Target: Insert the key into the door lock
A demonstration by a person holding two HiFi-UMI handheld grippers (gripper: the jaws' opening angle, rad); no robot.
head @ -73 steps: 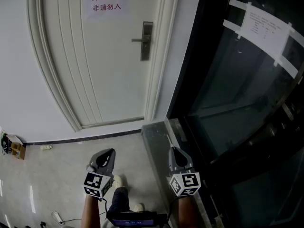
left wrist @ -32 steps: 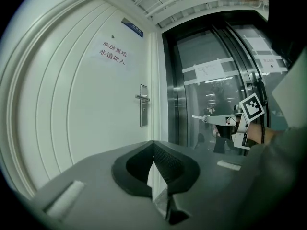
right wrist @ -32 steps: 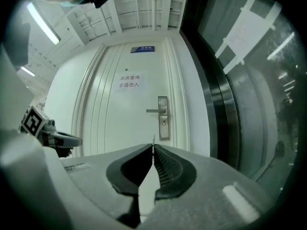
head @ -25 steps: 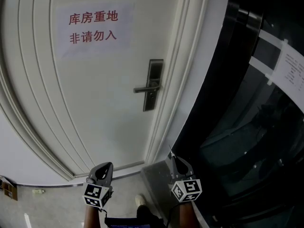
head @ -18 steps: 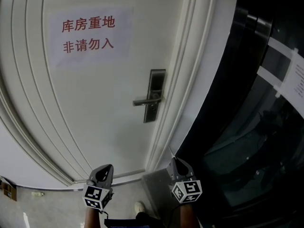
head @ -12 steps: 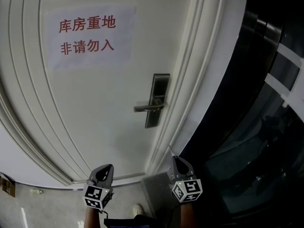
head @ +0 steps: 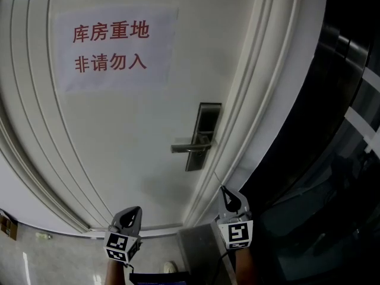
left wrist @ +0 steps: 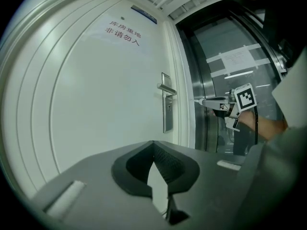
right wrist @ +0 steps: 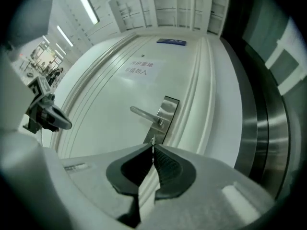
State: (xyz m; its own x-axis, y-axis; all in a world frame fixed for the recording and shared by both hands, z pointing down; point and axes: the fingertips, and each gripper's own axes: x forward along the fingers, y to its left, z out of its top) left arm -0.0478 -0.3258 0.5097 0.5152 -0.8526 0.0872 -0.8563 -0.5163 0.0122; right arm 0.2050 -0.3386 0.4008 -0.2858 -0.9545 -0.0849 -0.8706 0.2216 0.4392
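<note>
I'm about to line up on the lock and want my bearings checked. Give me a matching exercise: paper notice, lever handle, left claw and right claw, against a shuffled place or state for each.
Things:
1. paper notice
2. lever handle
3. left claw
4. right claw

Places or states:
A. shut on the key
B. high on the door, red characters
C. shut, nothing in it
D. sticks out leftward from the lock plate in the head view

Pairs: 1-B; 2-D; 3-C; 4-A

key (right wrist: 153, 140): thin, silver, in right claw (head: 224, 190) | door lock (head: 203, 136): silver upright plate, apart
</note>
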